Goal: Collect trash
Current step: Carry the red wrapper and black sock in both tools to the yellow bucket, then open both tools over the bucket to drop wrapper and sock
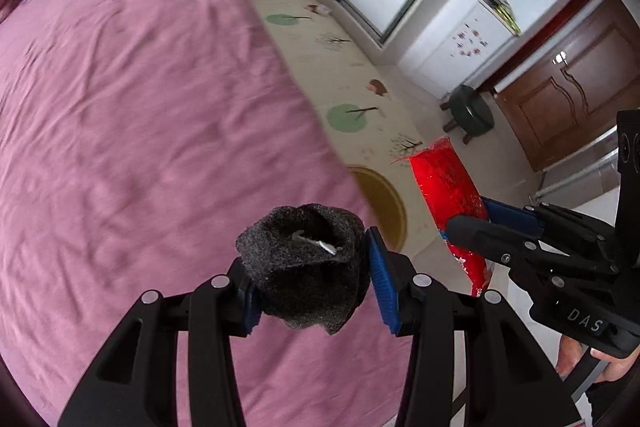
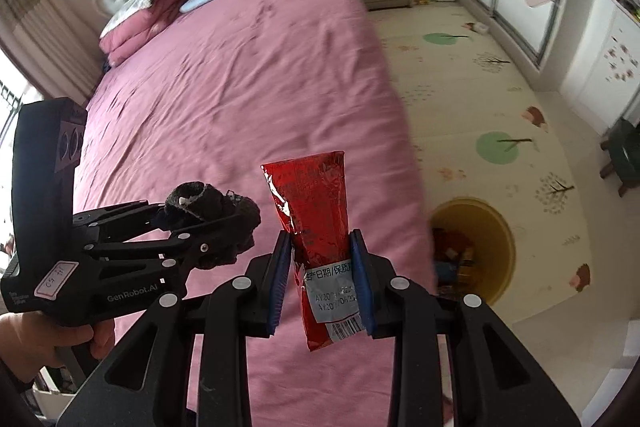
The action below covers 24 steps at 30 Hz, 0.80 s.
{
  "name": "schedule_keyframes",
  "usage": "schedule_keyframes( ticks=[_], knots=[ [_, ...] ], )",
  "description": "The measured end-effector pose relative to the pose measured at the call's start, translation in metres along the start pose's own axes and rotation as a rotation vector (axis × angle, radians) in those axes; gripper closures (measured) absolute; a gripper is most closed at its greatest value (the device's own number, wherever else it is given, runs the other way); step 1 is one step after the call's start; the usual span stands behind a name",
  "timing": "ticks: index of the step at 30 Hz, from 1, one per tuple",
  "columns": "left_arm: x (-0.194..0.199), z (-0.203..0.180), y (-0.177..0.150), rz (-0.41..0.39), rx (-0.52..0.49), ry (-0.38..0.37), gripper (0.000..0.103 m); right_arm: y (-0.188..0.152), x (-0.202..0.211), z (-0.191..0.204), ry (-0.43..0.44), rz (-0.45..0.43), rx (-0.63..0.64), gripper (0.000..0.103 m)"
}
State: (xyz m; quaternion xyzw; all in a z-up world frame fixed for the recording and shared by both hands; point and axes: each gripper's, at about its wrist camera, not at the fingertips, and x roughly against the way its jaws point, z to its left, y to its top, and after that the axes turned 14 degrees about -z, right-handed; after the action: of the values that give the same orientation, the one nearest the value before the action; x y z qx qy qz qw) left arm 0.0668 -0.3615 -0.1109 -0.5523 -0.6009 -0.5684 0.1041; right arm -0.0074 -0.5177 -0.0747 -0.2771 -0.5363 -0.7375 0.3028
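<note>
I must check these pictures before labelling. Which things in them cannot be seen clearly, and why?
- Yellow bin: contents dark and blurred in the right wrist view; the foam lump hides part of it in the left view.
- Red wrapper: date print partly behind the right gripper's pads.
- Green stool: cut by frame edge.

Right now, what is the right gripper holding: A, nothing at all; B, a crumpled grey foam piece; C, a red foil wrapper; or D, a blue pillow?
C: the right gripper has its jaws closed on the red foil wrapper, while the dark foam piece sits in the left gripper.
</note>
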Motion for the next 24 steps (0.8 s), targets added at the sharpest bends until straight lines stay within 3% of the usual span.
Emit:
schedule_keyframes(
  ticks=[13, 24],
  knots=[
    [-0.098, -0.11, 0.015, 0.101, -0.099, -0.085, 0.057, -0.005, 0.019, -0.147, -0.123, -0.027, -0.14, 0.074],
    [-0.167, -0.152, 0.023, 0.134, -0.125, -0.136, 0.053, -0.005, 0.009, -0.211, -0.157, -0.039, -0.208, 0.072]
  ],
)
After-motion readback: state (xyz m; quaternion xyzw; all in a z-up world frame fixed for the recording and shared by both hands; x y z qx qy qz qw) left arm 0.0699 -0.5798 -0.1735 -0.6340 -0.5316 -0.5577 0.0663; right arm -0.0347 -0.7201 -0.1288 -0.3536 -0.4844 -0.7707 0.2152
